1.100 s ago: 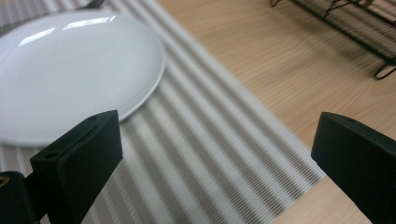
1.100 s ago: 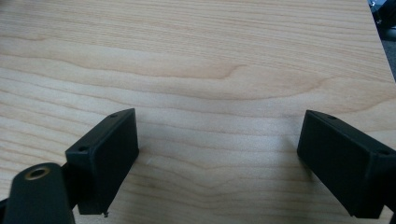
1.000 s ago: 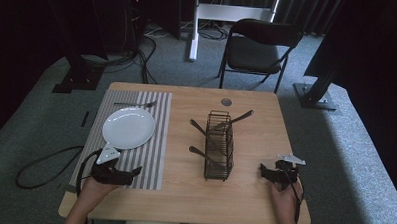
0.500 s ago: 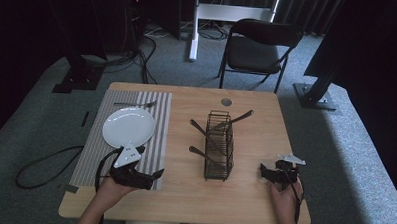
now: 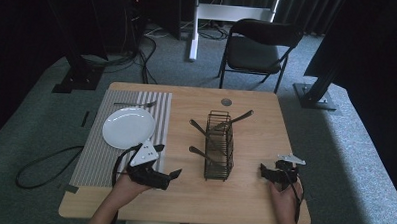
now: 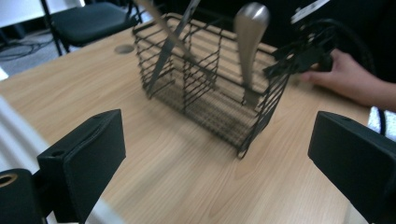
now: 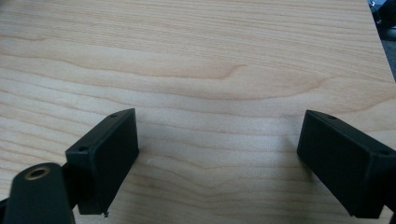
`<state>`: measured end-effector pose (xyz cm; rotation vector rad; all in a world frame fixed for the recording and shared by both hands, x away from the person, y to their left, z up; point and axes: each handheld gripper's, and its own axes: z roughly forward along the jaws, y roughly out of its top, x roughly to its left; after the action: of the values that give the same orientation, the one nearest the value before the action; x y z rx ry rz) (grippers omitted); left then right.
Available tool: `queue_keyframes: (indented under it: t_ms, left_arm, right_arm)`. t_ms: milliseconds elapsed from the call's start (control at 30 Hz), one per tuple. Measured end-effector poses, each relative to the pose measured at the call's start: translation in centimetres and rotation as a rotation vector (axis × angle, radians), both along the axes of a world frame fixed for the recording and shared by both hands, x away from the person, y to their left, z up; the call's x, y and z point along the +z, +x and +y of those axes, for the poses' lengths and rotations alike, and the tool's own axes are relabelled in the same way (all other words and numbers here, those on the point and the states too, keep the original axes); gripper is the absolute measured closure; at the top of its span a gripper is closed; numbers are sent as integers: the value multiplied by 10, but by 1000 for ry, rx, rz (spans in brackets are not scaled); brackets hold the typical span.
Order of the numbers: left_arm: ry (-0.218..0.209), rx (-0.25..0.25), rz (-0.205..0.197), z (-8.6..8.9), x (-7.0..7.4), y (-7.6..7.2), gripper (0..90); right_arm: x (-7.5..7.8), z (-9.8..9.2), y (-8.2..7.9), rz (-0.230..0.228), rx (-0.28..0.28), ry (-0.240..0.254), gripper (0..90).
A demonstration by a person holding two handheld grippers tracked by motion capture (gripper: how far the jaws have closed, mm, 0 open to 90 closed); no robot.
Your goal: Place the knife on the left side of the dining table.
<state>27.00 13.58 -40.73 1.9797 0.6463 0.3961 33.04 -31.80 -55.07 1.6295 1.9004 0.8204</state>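
Light wooden tabletop point(image 5: 266, 109) on grey carpet, with a black folding chair point(image 5: 256, 49) beyond. Black wire cutlery basket point(image 5: 219, 145) stands mid-table, metal utensils point(image 5: 236, 118) leaning out of its compartments. Left gripper point(image 5: 170, 177) — jaws spread wide, empty — sits just left of the basket, pointing at it. Right gripper point(image 5: 263, 171) — jaws likewise apart, nothing between — rests low over bare wood to the basket's right. Round white plate point(image 5: 129, 127) lies on a grey striped placemat point(image 5: 97, 158), a fork point(image 5: 134, 104) beside it.
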Motion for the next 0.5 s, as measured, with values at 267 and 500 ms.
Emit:
queue_keyframes:
  t_ms: [267, 500]
  left_arm:
    - [-16, -23, -8, -24, 4, 6, 57]
    - [-77, 7, -24, -38, 5, 10, 213]
  right_arm:
    - [0, 0, 0, 0, 0, 0, 116]
    - [0, 0, 0, 0, -1, 0, 116]
